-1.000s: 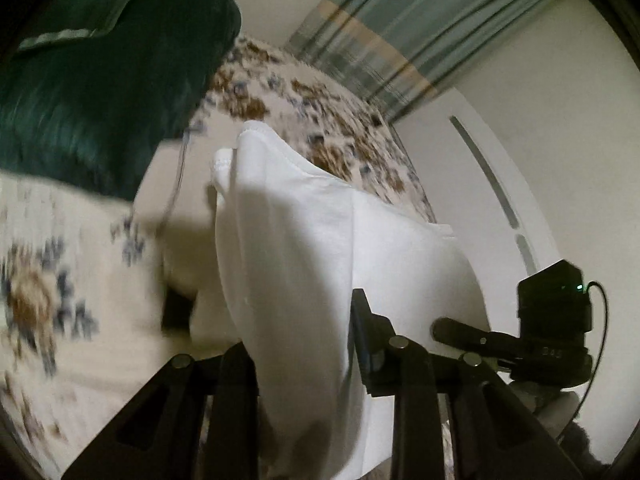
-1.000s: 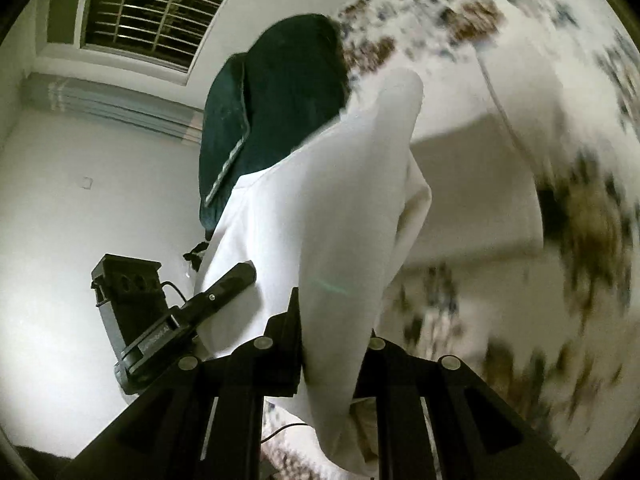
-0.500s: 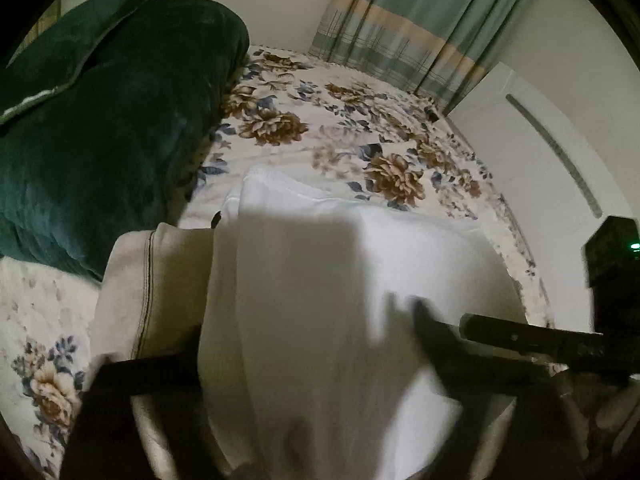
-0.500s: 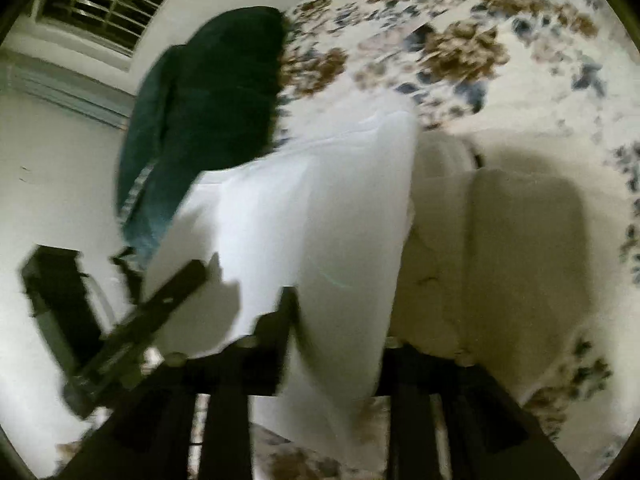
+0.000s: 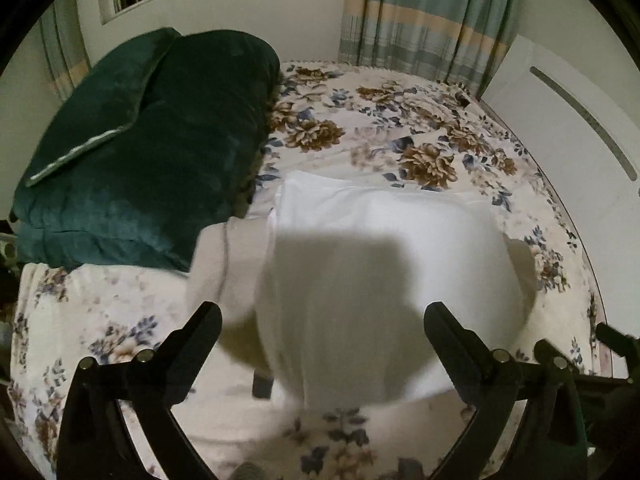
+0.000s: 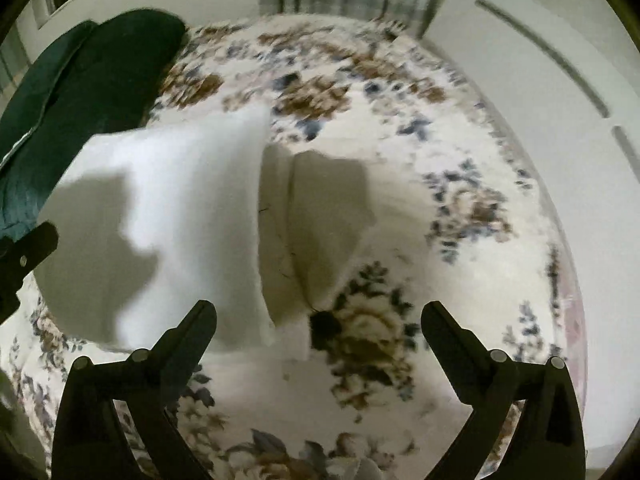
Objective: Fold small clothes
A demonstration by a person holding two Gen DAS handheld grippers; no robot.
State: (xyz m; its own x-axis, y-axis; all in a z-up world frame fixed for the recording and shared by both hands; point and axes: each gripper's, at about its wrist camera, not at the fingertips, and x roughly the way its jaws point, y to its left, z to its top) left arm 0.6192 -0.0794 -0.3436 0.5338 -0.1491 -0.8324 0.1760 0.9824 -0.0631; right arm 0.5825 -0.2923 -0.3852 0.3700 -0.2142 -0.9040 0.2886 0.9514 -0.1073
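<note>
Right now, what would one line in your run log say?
white cloth: lying on bed | over beige garment | left gripper: jaws open | right gripper: jaws open

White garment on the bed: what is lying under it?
A beige garment lies partly under the white garment, sticking out along one side, on the floral bedsheet. How far the beige piece reaches underneath is covered.

the folded garment (image 5: 384, 264) is plain white, with a grey shadow across it. the cloth beneath it (image 5: 224, 264) is beige with a darker seam line. the bed sheet (image 5: 400, 128) is cream, printed with brown flowers and blue-grey leaves. the quilt (image 5: 152, 140) is deep green with a pale trim. the curtain (image 5: 424, 20) is grey-green with peach stripes. each hand-held gripper (image 5: 322, 334) is black.
</note>
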